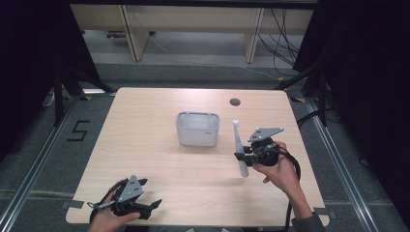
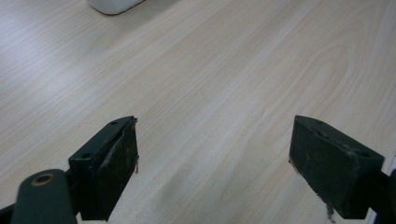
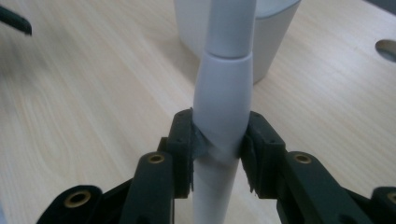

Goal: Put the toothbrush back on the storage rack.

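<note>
A white plastic tub (image 1: 197, 128) stands near the middle of the wooden table (image 1: 145, 145). To its right, my right gripper (image 1: 243, 157) is shut on a long white utensil handle (image 1: 239, 147) and holds it nearly upright above the table. In the right gripper view the white handle (image 3: 223, 112) is clamped between both jaws, with the tub (image 3: 273, 32) just behind it. My left gripper (image 1: 153, 205) rests low at the table's front left edge, open. In the left gripper view its jaws stand wide apart over bare wood, around my left gripper (image 2: 214, 163) midpoint.
A round cable hole (image 1: 235, 102) sits in the table's far right part. Black curtains flank both sides. Cables and wooden furniture legs lie on the floor beyond the table. A corner of the tub (image 2: 112, 5) shows at the top of the left gripper view.
</note>
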Tool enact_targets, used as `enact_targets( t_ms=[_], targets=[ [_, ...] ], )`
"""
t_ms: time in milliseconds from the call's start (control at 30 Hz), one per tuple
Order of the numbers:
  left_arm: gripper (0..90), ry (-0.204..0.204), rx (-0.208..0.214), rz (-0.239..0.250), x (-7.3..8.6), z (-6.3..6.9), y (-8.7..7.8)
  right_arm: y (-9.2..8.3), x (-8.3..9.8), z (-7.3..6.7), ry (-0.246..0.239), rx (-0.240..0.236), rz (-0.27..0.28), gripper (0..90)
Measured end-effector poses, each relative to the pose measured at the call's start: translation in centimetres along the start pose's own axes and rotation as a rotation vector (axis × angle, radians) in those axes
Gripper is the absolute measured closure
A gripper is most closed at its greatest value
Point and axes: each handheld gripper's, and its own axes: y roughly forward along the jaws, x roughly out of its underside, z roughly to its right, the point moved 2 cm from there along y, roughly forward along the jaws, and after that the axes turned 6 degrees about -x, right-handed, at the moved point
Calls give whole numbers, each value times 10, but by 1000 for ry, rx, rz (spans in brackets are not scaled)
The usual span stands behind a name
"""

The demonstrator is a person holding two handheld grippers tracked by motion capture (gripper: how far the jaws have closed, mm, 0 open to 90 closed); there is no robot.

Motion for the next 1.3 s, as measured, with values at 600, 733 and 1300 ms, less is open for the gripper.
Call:
enact_targets(
  t_ms=[600,733,1300],
  targets=[
    [151,12,3,-8,0,-1,-1,3,-33,16,12,-5,157,669],
    [151,-6,9,3,-1,0,0,5,-41,18,10,-11,177,669],
    [151,0,2,2,-1,0,-1,10,-66,23,45,-2,218,668]
  ],
)
